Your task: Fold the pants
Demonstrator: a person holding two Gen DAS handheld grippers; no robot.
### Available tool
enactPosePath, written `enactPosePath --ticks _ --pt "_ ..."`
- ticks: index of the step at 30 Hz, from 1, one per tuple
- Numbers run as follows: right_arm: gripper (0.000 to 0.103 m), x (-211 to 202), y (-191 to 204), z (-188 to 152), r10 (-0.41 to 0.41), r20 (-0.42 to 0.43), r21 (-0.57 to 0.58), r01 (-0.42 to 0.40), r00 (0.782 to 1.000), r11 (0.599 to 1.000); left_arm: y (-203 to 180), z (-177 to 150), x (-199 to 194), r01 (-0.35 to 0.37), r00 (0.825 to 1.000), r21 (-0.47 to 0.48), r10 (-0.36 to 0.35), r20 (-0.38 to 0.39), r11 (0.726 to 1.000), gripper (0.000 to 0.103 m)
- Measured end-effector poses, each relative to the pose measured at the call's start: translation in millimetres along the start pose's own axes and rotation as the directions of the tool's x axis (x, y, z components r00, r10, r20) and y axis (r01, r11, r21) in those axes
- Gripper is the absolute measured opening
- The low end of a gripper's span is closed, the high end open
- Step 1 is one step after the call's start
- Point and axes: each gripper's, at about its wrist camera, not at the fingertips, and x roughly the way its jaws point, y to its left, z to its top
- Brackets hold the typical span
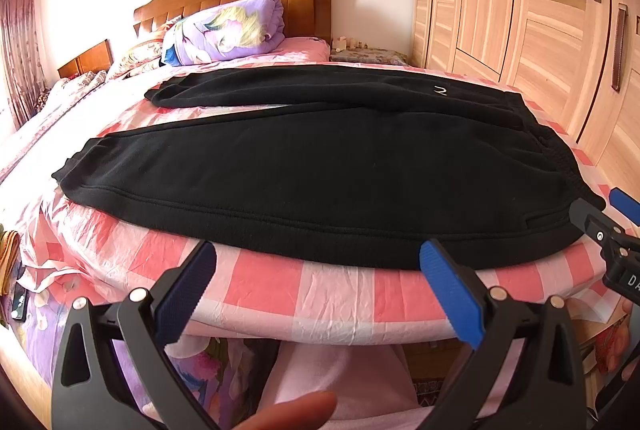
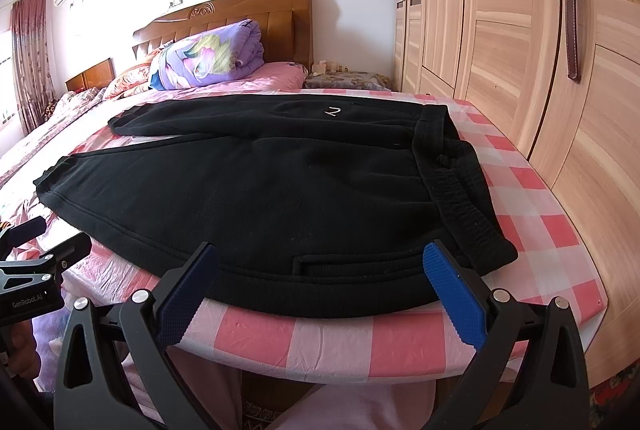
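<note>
We see the bed (image 1: 328,294), covered by a pink checked sheet, filling the space ahead of both grippers, with the wardrobe (image 2: 540,70) rising close along its right side. The black pants (image 1: 320,174) lie flat across the bed just beyond the fingertips, their long axis running left to right: the waistband (image 2: 460,190) is on the right, toward the wardrobe, and the two legs stretch left, splitting apart with a strip of sheet between them. The near leg's side seam runs parallel to the bed's front edge.

Our left gripper (image 1: 316,266) is spread wide and holds nothing; its blue pads reach to the near hem of the pants, though we cannot tell whether they touch it. Our right gripper (image 2: 320,266) is likewise spread wide and empty, its fingers framing the pocket slit close to the waistband.

A band of bare sheet lies between the pants and the bed's front edge, and more open sheet lies right of the waistband. Far ahead, a rolled purple quilt (image 1: 228,30) sits against the headboard (image 2: 240,14).
</note>
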Motion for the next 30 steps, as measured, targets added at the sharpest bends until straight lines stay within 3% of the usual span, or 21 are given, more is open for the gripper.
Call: enactPosePath --ticks 10,16,19,21,23,26,27,30 --pt "0.099 1.8 -4.0 0.5 0.009 -0.002 0.007 -0.009 1.000 1.000 8.5 -5.6 0.8 0.026 1.000 -0.041 -0.027 -0.011 0.999 0.102" --pt "0.099 -6.6 -17.9 6.3 -0.017 0.075 0.040 0.014 0.997 0.999 27.0 -12.2 -9.1 0.067 0.998 -0.136 -0.066 0.013 0.988 0.102" --pt "0.099 -3.2 -30.9 20.9 -0.013 0.110 0.046 0.008 0.994 0.999 27.7 -16.3 -9.1 0.152 0.988 -0.150 -0.152 0.011 0.977 0.102" --pt "0.099 6.8 -40.3 37.5 0.018 0.101 0.045 -0.023 0.995 0.999 24.2 -19.7 -4.5 0.260 0.964 -0.139 -0.264 -0.012 0.955 0.102" --pt "0.099 19.8 -50.9 61.4 0.056 0.094 0.026 -0.059 0.994 0.998 23.3 -21.5 -1.2 0.283 0.957 -0.137 -0.288 -0.017 0.949 0.102" --pt "0.099 41.5 -67.8 102.0 0.122 0.136 -0.019 -0.120 0.983 0.993 14.3 -15.9 8.1 0.300 0.952 -0.078 -0.304 -0.042 0.951 0.102" --pt "0.099 52.4 -73.5 114.6 0.146 0.135 -0.037 -0.142 0.980 0.989 8.6 -8.9 13.5 0.289 0.955 -0.013 -0.290 -0.064 0.957 0.102" --pt "0.099 110.1 -89.8 155.9 0.176 -0.003 -0.095 -0.175 0.984 0.980 -5.1 18.8 32.1 0.264 0.964 0.161 -0.254 -0.079 0.951 0.102"
